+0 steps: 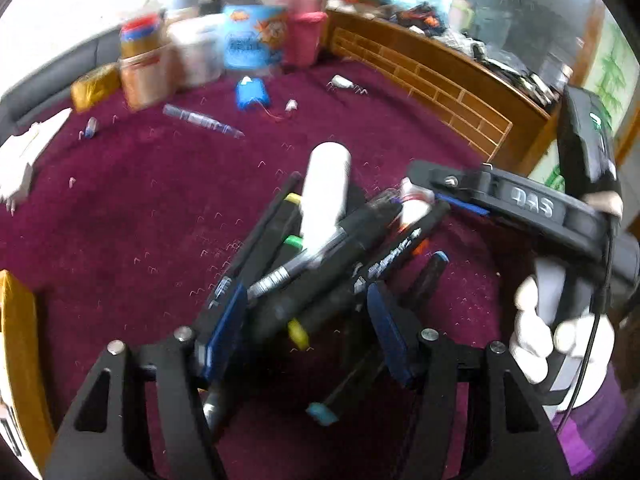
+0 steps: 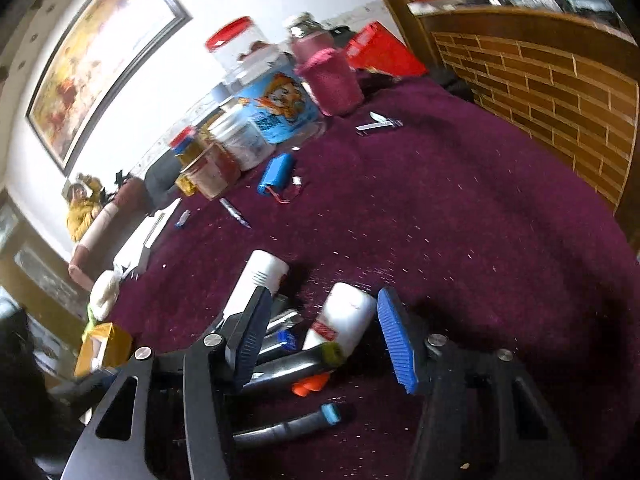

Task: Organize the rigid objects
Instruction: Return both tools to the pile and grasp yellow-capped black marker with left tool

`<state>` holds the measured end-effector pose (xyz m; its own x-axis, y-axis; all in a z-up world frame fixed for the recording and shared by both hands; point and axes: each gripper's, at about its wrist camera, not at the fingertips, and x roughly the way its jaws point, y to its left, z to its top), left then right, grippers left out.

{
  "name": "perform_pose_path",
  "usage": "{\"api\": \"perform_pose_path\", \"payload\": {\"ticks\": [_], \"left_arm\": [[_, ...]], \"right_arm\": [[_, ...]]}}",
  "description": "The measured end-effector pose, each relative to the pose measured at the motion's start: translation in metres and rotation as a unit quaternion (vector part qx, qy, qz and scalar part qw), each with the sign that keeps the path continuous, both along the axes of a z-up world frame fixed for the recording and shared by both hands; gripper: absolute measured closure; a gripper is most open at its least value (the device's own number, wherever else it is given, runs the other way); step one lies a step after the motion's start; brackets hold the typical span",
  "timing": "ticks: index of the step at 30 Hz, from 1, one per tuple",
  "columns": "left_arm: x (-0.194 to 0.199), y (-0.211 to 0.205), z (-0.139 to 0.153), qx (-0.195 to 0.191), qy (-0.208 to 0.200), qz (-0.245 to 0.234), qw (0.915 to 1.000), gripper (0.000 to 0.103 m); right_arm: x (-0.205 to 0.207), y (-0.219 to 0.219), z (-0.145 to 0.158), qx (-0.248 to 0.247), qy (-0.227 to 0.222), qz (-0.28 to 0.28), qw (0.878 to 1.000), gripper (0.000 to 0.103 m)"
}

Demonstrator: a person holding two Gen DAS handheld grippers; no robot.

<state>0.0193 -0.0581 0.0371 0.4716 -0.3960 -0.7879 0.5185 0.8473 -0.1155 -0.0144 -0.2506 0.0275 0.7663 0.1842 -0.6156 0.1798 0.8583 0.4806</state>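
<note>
A pile of black markers [image 1: 320,256] with coloured caps lies on the maroon cloth [image 1: 160,200], with a white cylinder [image 1: 326,188] leaning on it. My left gripper [image 1: 304,312] is open, its blue-padded fingers either side of the pile's near end. The right gripper's body [image 1: 520,204] shows at the right of the left wrist view, held by a white-gloved hand. In the right wrist view my right gripper [image 2: 320,320] is open around a small white bottle [image 2: 344,320] that lies among the markers [image 2: 288,368]. The white cylinder [image 2: 260,280] lies just beyond its left finger.
Jars and tubs [image 1: 224,44] and a pink container [image 2: 332,76] stand at the cloth's far edge. A blue battery pack [image 1: 252,94], a pen [image 1: 200,120] and small bits lie in front of them. A brick-patterned wall [image 2: 560,92] borders the right. A yellow box [image 2: 102,348] sits at left.
</note>
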Motion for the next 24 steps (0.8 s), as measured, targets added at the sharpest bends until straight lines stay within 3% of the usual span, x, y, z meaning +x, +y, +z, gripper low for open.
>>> {"api": "perform_pose_path", "payload": {"ticks": [2, 4, 7, 11, 15, 19, 21, 22, 24], "left_arm": [[-0.008, -0.012, -0.002, 0.003, 0.005, -0.028, 0.9996, 0.046], [-0.02, -0.018, -0.006, -0.013, 0.056, -0.066, 0.9962, 0.046], [-0.038, -0.012, 0.006, -0.013, 0.039, -0.084, 0.9956, 0.046], [-0.02, 0.021, 0.026, -0.048, 0.008, -0.012, 0.9988, 0.046], [0.014, 0.047, 0.019, -0.046, 0.013, 0.047, 0.9978, 0.047], [0.033, 0.032, 0.003, 0.005, 0.01, 0.025, 0.9996, 0.064], [0.033, 0.019, -0.01, 0.029, 0.011, 0.003, 0.9995, 0.079], [0.03, 0.019, -0.008, 0.027, -0.008, -0.005, 0.9996, 0.084], [0.03, 0.019, -0.007, 0.03, -0.007, -0.011, 0.9995, 0.087]], "right_arm": [[-0.001, -0.008, -0.005, 0.023, 0.006, -0.005, 1.0, 0.053], [-0.001, -0.012, -0.009, 0.04, 0.011, -0.005, 0.999, 0.053], [0.001, -0.012, -0.012, 0.05, 0.021, 0.004, 0.999, 0.053], [0.001, -0.008, -0.014, 0.047, 0.027, 0.012, 0.998, 0.053], [0.001, -0.007, -0.014, 0.044, 0.028, 0.01, 0.999, 0.052], [0.004, -0.005, -0.014, 0.031, 0.029, 0.012, 0.999, 0.052], [0.005, -0.004, -0.013, 0.029, 0.029, 0.012, 0.999, 0.052], [0.005, -0.004, -0.013, 0.028, 0.029, 0.013, 0.999, 0.052], [0.005, -0.004, -0.013, 0.028, 0.029, 0.013, 0.999, 0.052]]}}
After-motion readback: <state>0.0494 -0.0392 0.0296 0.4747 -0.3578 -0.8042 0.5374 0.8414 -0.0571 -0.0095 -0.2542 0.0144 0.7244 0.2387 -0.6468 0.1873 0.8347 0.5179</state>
